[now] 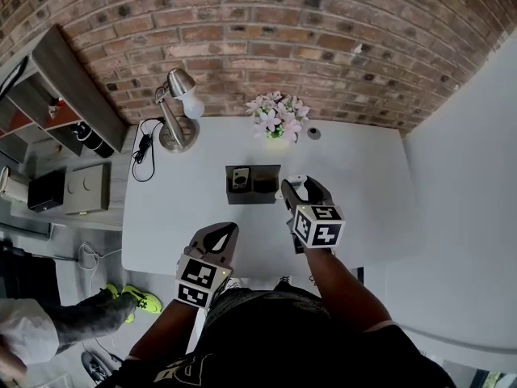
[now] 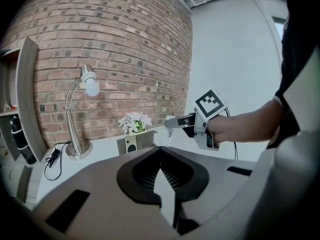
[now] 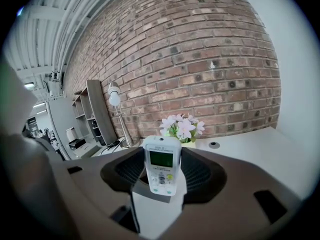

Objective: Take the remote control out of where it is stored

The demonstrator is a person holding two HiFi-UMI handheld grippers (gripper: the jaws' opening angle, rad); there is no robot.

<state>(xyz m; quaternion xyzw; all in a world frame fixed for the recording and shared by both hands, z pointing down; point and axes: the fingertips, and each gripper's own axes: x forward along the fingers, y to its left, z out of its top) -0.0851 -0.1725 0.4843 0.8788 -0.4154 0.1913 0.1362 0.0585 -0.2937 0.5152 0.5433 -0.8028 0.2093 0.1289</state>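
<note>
While right gripper [image 3: 161, 196] fingers clamp one remote control [image 3: 162, 170], left gripper [image 2: 161, 173] fingers closed, empty.

Bright, even, diffuse light is seen in all views; only faint soft shadows are cast on the bench [image 1: 363, 176]. Heavy fisheye distortion is noted: the brick wall [image 1: 323, 47] is bowed and black vignetting is seen at the corners of both gripper views. Near jaws are rendered soft. The remote [image 3: 162, 171] is held in focus. The white wall [image 2: 235, 59] is slightly washed out.
</note>
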